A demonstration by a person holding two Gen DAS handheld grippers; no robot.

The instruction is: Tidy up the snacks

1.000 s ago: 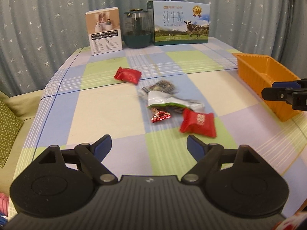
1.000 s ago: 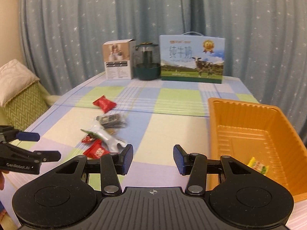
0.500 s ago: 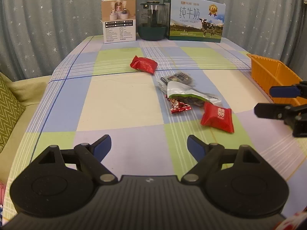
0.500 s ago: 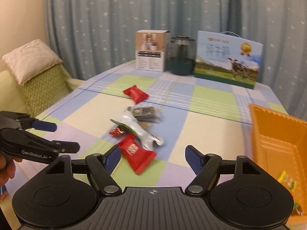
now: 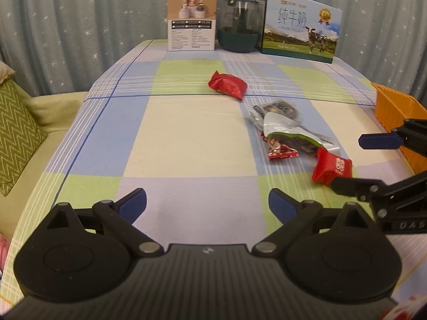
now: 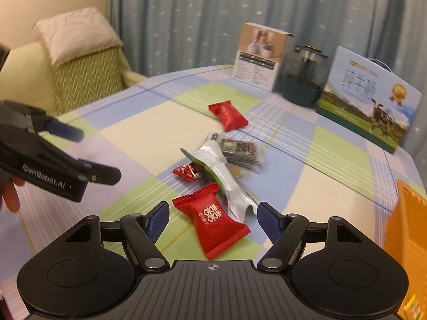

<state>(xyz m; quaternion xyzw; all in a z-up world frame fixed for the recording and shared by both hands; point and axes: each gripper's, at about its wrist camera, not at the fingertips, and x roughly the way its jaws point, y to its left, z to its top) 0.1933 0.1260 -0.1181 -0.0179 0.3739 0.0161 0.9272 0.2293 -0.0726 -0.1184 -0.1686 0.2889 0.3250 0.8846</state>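
The right tongs (image 6: 213,218) hang spread wide over the checked desk (image 6: 138,133), grasping nothing; a red candy packet (image 6: 213,218) printed with white double-happiness characters lies on the desk between their blue tips, apparently touching neither. The left tongs (image 5: 206,202) are likewise released over a bare patch of desk, and their side reads "GenRobot.AI" in the right wrist view.

Just beyond the near packet lies a heap: a small red candy (image 6: 188,172), a silver pouch with a green edge (image 6: 226,176) and a dark clear-wrapped snack (image 6: 240,148) whose print is too blurred to read. A second red packet (image 6: 228,116) sits apart, farther off. At the right edge stands an orange tray (image 6: 405,240).

At the far end stand a white product box (image 5: 191,20), a dark glass jar (image 5: 240,30) and a milk carton (image 5: 300,26) showing cows and "纯牛奶".
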